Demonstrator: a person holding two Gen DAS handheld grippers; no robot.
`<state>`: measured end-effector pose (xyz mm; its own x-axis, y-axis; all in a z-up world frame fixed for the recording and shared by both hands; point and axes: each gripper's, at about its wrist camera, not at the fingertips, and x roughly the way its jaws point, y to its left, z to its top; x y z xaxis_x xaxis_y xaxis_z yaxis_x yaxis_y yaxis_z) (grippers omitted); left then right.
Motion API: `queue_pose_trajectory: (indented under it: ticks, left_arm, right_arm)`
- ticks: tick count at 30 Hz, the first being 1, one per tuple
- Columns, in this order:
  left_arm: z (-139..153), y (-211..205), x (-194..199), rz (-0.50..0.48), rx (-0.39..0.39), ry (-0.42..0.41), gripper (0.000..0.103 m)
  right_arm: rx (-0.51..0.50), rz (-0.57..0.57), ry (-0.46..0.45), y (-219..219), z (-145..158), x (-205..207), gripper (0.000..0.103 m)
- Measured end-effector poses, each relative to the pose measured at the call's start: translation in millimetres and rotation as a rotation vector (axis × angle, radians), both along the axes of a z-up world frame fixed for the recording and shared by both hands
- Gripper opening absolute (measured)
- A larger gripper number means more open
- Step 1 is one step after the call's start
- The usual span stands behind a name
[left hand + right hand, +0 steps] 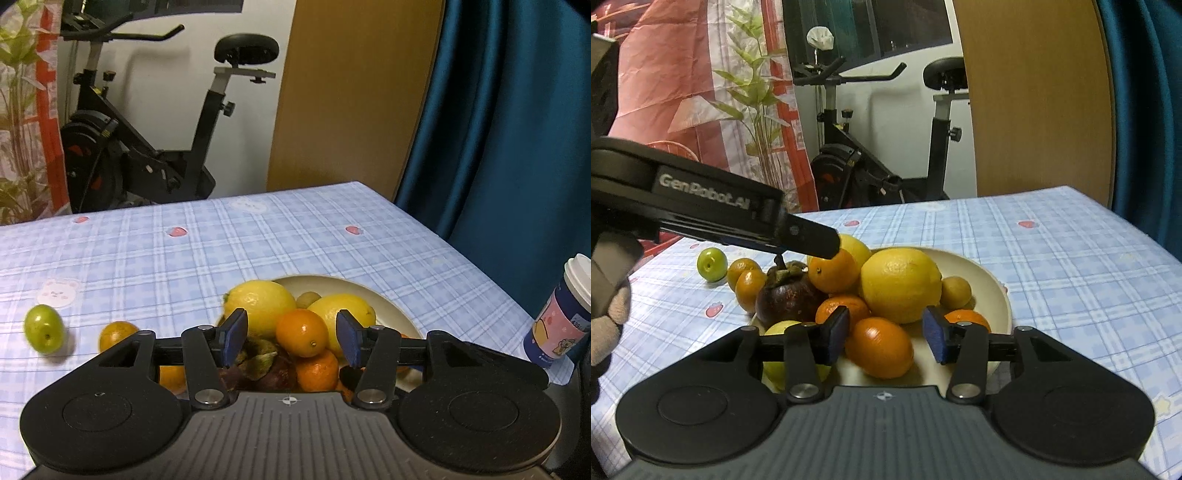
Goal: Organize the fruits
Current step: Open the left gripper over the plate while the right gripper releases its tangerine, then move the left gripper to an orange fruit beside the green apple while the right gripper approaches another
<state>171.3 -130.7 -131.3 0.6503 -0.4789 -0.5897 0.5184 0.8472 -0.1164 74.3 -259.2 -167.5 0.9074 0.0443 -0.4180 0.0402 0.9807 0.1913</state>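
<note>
Right, my left gripper (291, 334) sits over the near edge of the bowl (391, 306) with its fingers spread wide and nothing pinched. An orange (302, 332) stands between the blue pads (236, 338), touching neither. Beyond the left fingertip is a lemon (260, 302); beyond the right fingertip a second lemon (345, 306); a small brownish fruit (309, 298) peeks between them. Under the left finger lies a mangosteen (273, 365). Out past the left finger, on the checked cloth (184, 258), are a green fruit (43, 329) and, nearer me, another orange (116, 334), both outside the bowl. Far off the right finger stands a cup (561, 317) with a white lid and cartoon print; its small label I cannot read.

My right gripper (886, 334) also hangs released, fingers apart, holding nothing. An oval orange (879, 347) lies between its pads, close to the left one; I cannot tell whether they touch. Ahead of the gap is the big lemon (901, 284). Ahead of the left finger sits the mangosteen (788, 295), with two oranges (746, 280) and the green fruit (711, 264) beyond it on the cloth. The left gripper's body crosses in from the left there, its side reading "GenRobot.AI" (703, 194), its tip over an orange atop the pile.
</note>
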Motion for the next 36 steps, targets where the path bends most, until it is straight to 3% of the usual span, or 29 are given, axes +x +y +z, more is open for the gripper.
queue_pose_trajectory:
  ticks: [4,15,27,36]
  left_arm:
    - [5.2,18.3,-10.8,0.038,-0.021,-0.022,0.065]
    - [-8.9,86.5,-19.2,0.231,-0.047,0.011,0.065]
    - [-12.4,102.7,-18.5,0.247,-0.081,0.039,0.065]
    - [1.9,119.0,-16.4,0.299,-0.061,0.026,0.065]
  right_arm:
    - [-0.007,0.004,-0.027,1.9,1.6,-2.1,0.051]
    - [0.002,0.012,-0.048,1.7,3.1,-1.4,0.055]
    - [0.0,0.044,-0.049,4.4,2.0,-1.1,0.055]
    - [0.029,0.06,-0.038,5.9,2.7,-1.1,0.055]
